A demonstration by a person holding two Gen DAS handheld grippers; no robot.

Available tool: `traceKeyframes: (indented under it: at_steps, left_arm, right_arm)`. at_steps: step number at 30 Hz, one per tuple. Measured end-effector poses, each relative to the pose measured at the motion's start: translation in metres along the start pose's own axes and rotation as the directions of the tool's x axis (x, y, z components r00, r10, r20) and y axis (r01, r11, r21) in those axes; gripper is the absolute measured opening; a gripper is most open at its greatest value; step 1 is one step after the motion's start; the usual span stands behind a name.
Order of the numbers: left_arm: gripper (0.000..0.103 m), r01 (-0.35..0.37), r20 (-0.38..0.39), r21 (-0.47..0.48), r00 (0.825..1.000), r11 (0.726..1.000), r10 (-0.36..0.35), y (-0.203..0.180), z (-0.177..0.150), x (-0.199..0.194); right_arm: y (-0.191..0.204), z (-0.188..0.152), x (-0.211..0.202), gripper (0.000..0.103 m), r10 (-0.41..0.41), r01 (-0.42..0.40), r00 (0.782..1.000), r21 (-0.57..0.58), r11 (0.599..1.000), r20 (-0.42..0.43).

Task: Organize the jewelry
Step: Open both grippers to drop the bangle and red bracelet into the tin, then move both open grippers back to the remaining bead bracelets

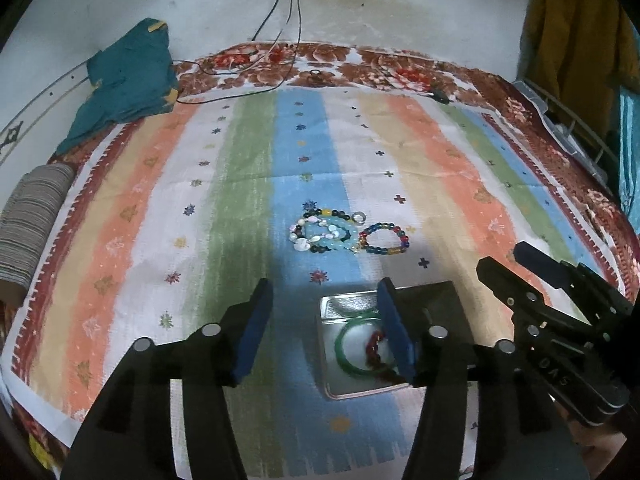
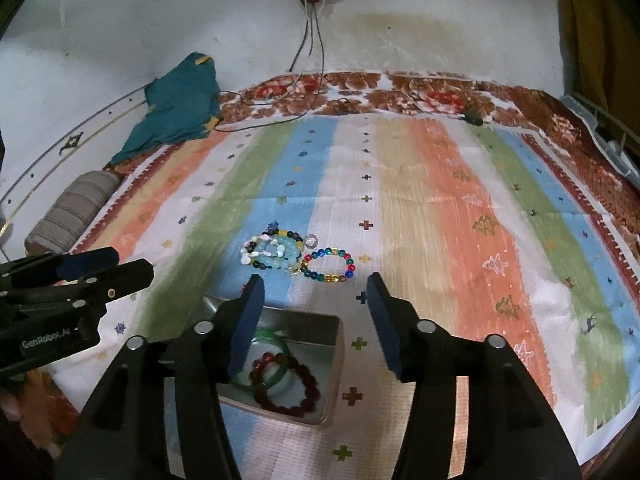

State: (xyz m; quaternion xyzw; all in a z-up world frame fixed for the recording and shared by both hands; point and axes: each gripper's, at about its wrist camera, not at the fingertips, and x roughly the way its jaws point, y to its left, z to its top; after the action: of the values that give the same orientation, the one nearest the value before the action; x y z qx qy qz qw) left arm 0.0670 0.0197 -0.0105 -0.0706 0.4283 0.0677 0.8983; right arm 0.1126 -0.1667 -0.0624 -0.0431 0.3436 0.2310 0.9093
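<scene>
- Done: a green bangle [image 2: 267, 368] and a dark red bead bracelet [image 2: 294, 386] lie in the metal tin [image 2: 332, 344] on the striped cloth [image 2: 440, 208].
- Left: a cluster of bead bracelets [image 1: 344, 232] waits just beyond the tin.
- Left gripper [image 1: 326, 330] and right gripper [image 2: 316, 322] hover released, holding nothing.
- A gripper finger hides part of the tin in each view; the tangled cluster defies counting.

The cloth [image 1: 248, 152] carried lengthwise stripes of orange, white, green, blue and beige dotted with small stars and crosses, inside a dark red border, over a brown floral blanket [image 1: 360, 64] at the far edge. Near its middle lay a white-and-pale-blue bead cluster [image 1: 320, 232] and a bracelet of blue, red, green and amber beads [image 1: 386, 240]. The silver tin [image 2: 280, 364] held a green bangle [image 2: 276, 360] and dark red beads [image 2: 296, 384]; a teal garment [image 1: 128, 80] lay at the far left corner.
</scene>
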Motion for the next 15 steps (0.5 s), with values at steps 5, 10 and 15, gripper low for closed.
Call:
traceKeyframes:
  at_steps: [5, 10, 15]
  left_arm:
    - [0.063, -0.003, -0.007, -0.013, 1.0, 1.0, 0.003, 0.002, 0.004, 0.003]
    - [0.071, -0.002, -0.012, -0.019, 1.0, 1.0, 0.002, 0.006, 0.007, 0.005]
    - [0.075, -0.025, -0.032, -0.001, 0.999, 1.0, 0.025, 0.011, 0.018, 0.016]
  right_arm:
    - [-0.005, 0.001, 0.005, 0.059, -0.004, 0.004, 1.0, 0.014, 1.0, -0.014]
    - [-0.01, 0.004, 0.009, 0.066, -0.004, 0.005, 1.0, 0.028, 1.0, -0.02]
    - [-0.013, 0.009, 0.014, 0.072, 0.004, -0.003, 1.0, 0.034, 0.999, -0.028]
